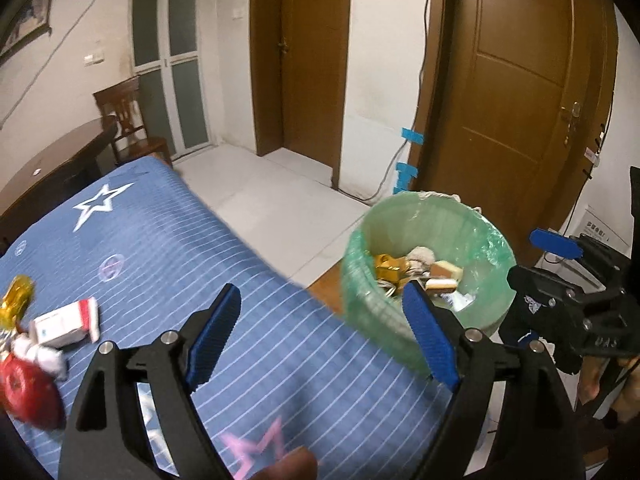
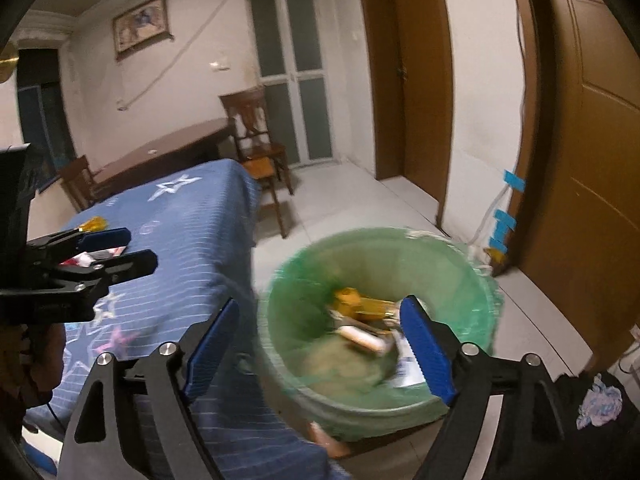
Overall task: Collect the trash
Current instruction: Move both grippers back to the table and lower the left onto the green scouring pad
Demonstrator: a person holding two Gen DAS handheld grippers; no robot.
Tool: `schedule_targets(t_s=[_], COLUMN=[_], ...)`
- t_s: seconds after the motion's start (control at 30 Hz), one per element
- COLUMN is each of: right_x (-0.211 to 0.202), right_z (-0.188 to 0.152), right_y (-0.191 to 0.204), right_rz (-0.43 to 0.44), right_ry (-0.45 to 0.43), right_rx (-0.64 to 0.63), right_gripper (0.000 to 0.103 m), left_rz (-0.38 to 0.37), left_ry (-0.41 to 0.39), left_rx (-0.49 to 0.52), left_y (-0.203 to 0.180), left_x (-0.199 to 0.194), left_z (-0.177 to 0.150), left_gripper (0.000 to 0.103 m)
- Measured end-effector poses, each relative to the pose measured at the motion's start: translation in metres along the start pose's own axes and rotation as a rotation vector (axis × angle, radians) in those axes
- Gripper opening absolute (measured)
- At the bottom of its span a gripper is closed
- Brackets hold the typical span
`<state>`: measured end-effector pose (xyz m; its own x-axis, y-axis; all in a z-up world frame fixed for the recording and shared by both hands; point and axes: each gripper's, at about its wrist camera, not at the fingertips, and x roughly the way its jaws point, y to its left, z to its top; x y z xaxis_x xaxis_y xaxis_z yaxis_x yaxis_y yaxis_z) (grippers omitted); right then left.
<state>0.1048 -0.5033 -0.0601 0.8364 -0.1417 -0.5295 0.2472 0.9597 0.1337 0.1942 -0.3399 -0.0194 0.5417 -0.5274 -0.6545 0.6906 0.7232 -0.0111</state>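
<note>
A green-lined trash bin [image 1: 428,276] stands beside the bed and holds gold wrappers and small boxes [image 1: 416,270]. My left gripper [image 1: 322,320] is open and empty, above the bed's edge just left of the bin. On the blue striped bedspread [image 1: 168,248] at the left lie a white and red box [image 1: 66,324], a gold wrapper [image 1: 16,300], white paper and a red item [image 1: 28,396]. My right gripper [image 2: 320,332] is open and empty, over the bin [image 2: 380,320]. It also shows in the left wrist view [image 1: 560,248].
A wooden chair [image 1: 128,120] and a dark table [image 1: 52,160] stand beyond the bed. Brown doors [image 1: 520,92] and a white tiled floor [image 1: 272,188] lie behind the bin. Dark clothing [image 2: 592,412] lies right of the bin.
</note>
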Motion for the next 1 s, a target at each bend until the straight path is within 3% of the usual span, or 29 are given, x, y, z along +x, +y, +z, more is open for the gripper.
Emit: schedule_targets(t_s=[0.17,0.37,0.77,0.87,1.0], right_x=[-0.013,-0.013,0.015,0.022,0.037], right_z=[-0.009,-0.023,-0.037,-0.038,-0.041], right_y=[0.043,0.091,0.181,0.201,0.217], right_rz=[0.048,0.136,0.272,0.300,0.323], right_ry=[-0.035,-0.005,0.089,0.098,0.124], right_rx=[-0.030,-0.063,-0.157,-0.167,-0.170], right_gripper=[0.088,0.090,0.090,0.090,0.090], left_rz=[0.037,0.116,0.276,0.268,0.181], left_ry=[-0.019,-0.009,0.174,0.247,0.283], left_rx=[0.009,-0.001,-0.061,-0.034,0.052], left_y=[0.024,0.083,0.303,0.334,0.338], left_x=[-0.033,-0.074,-0.158,-0.160,-0.157], left_z=[-0.025,-0.064,-0.161,-0.176,-0.181], left_gripper=[0.080,0.081,0.076,0.067,0.055])
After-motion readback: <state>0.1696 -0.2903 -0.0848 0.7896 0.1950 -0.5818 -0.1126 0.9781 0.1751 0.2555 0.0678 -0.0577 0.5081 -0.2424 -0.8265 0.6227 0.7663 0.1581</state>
